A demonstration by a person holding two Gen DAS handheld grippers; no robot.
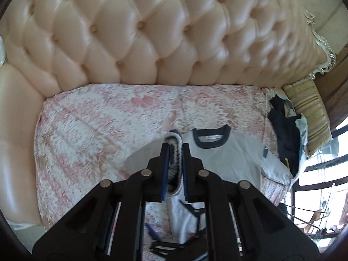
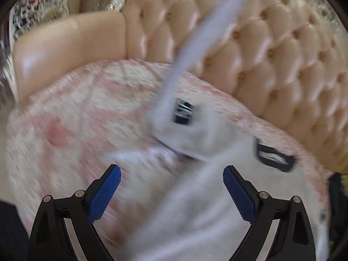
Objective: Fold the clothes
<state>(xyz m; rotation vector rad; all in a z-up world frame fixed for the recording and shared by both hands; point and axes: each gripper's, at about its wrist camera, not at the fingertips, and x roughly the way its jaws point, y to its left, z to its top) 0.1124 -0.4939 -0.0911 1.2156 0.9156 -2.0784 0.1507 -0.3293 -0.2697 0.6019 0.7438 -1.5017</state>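
Note:
A white T-shirt with a dark navy collar point(image 1: 212, 138) lies on the pink-and-white sofa cover point(image 1: 97, 119). My left gripper point(image 1: 175, 146) is shut on the shirt's sleeve point(image 1: 174, 152), dark cuff uppermost, and holds it lifted above the shirt body point(image 1: 237, 158). In the blurred right wrist view the lifted sleeve point(image 2: 200, 39) stretches up to the top edge. My right gripper point(image 2: 171, 174) is open and empty above the shirt body point(image 2: 195, 213), with its dark collar point(image 2: 274, 157) to the right.
A cream tufted sofa back point(image 1: 152, 32) rises behind the seat, with an armrest point(image 2: 69, 39) at the left. A pile of dark clothes point(image 1: 285, 134) and a striped cushion point(image 1: 308, 113) lie at the seat's right end.

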